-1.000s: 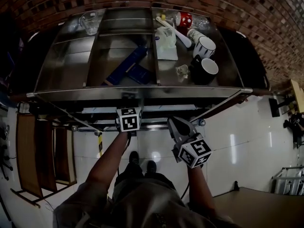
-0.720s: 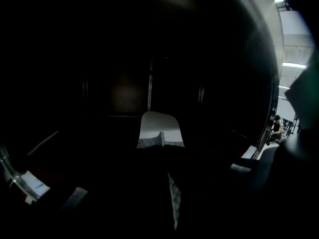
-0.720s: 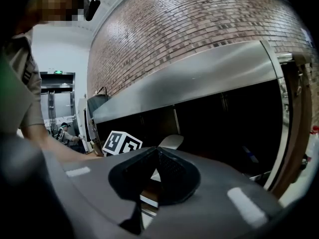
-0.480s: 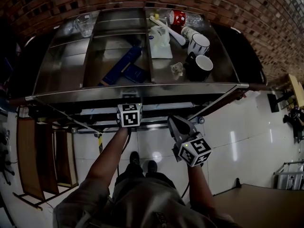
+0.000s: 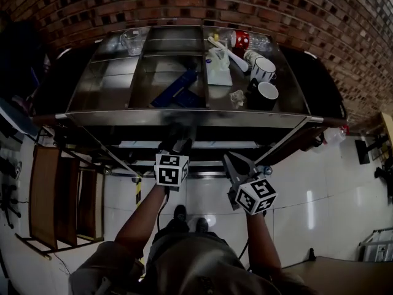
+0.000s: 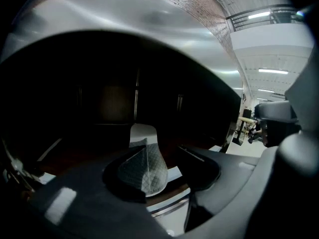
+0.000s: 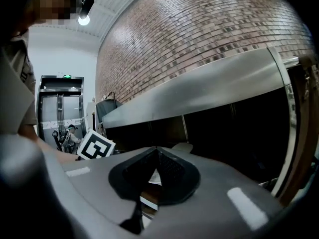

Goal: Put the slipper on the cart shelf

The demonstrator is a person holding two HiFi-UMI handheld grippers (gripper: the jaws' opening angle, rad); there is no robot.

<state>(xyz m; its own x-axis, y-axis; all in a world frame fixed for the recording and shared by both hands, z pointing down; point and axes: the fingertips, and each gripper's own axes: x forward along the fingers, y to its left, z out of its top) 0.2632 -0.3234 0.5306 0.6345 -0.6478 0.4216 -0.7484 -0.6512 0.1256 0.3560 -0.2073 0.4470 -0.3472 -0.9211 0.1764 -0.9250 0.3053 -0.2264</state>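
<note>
Cart: a steel cart [image 5: 184, 118] is standing against the brick wall [image 5: 184, 2] on a pale, shiny floor [image 5: 307, 195].
Top tray: the top tray [image 5: 104, 91] is carrying a glass [image 5: 132, 40] at the back left, a blue box [image 5: 178, 88] in the middle and two mugs [image 5: 265, 82] on the right.
Lower shelf: the lower shelf [image 5: 209, 145] is sitting in deep shadow under the top tray, with only its front edge catching light.
Slipper: the white slipper [image 6: 141, 131] is lying on the lower shelf, just past the tips of the left gripper. I cannot tell whether the tips are touching it.
Left gripper: the left gripper [image 6: 146, 142] is pointing in under the tray's front edge. Its jaws are opening, though the gap is looking narrow from here. The pads are pressing on nothing, and the slipper is lying beyond them, not between them.
Right gripper: the right gripper [image 7: 158, 151] is hanging just to the right of the left one, out in front of the cart and aimed at the same shelf. Its jaws are meeting at the tips and gripping nothing.
Person: the person is standing at the cart's front, stretching both forearms towards it.
</note>
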